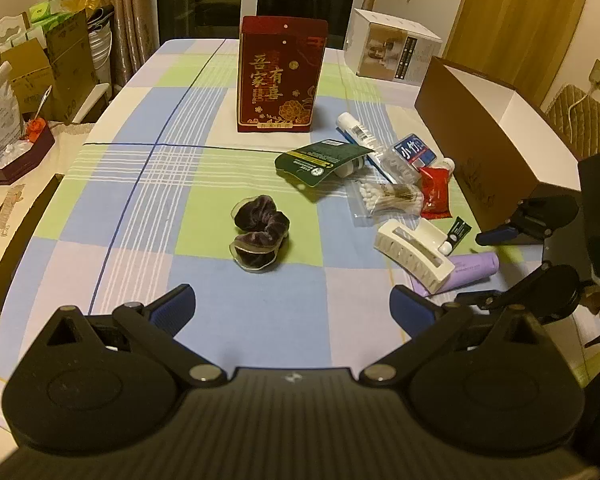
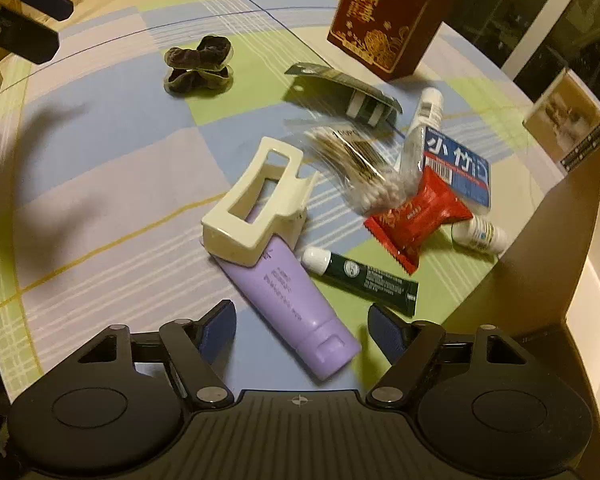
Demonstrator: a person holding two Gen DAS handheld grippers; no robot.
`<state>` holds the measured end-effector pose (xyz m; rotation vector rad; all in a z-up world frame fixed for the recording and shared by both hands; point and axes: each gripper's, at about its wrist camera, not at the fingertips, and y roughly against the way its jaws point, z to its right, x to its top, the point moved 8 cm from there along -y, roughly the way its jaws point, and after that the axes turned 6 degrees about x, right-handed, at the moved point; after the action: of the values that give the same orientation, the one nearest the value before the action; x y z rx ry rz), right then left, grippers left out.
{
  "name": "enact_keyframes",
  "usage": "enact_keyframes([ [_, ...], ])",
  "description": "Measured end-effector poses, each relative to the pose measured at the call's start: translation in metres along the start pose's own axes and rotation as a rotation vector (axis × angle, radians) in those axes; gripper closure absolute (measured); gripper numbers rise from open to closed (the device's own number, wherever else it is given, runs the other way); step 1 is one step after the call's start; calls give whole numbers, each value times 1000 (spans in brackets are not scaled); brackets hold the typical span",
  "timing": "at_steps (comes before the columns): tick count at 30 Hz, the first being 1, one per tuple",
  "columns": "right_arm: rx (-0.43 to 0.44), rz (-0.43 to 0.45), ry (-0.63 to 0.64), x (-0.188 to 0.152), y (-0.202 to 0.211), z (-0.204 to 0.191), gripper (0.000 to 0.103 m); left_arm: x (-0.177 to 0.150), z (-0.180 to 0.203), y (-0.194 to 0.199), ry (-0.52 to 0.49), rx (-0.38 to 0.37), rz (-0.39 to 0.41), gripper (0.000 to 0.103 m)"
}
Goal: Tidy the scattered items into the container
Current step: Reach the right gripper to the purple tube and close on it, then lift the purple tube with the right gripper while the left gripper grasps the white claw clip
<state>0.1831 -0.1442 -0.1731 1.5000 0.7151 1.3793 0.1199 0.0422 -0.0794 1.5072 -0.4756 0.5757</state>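
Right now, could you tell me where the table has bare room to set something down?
Bare cloth lies left of the scrunchie and between it and the red box. It is crowded on the right, around the hair clip, purple tube and red sachet, beside the brown container.
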Motion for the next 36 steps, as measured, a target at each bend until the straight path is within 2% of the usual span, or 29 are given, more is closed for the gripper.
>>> enact_keyframes([
  [2,18,-13,-31,-2,2,-1,42,0,1,0,-3,0,1,2],
  [4,33,-31,-39,-5,5,-5,56,0,1,0,0,-1,2,2],
  [6,54,-56,-49,-8,7,-11,65,1,2,1,-3,-1,6,2],
  [10,76,-75,-92,-16,11,-19,66,0,7,1,-21,0,8,2],
  [19,97,-42,-265,-16,9,-12,66,1,16,0,-54,-8,10,2],
  [21,84,-44,-285,-16,10,-11,72,1,17,-1,-61,-8,9,2],
  [28,70,-36,-373,-24,27,-19,73,7,26,-7,-103,-37,3,3],
  [31,54,-34,-404,-30,38,-25,73,13,37,-12,-156,-69,12,6],
  [36,28,-22,-464,-42,56,-33,73,22,65,-26,-345,-136,48,6],
])
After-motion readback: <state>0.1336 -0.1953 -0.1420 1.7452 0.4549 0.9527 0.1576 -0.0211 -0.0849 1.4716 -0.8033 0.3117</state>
